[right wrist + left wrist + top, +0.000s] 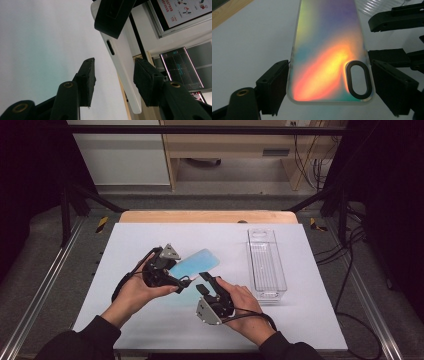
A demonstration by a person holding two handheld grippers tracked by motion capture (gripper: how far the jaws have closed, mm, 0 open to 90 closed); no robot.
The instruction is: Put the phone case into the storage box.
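Phone case held over the bench between two grippers

The left gripper (176, 279) clamps the near end of the iridescent phone case (195, 263) by its two long edges, holding it tilted above the white bench (150, 320), left of centre. In the left gripper view both pads press the case sides beside the oval camera cutout (359, 79). The right gripper (113, 83) reaches in from the near right with its jaws partly open; the case edge stands between them, close to one pad, and contact cannot be told. A clear plastic bin (266, 263) lies well apart at the right.
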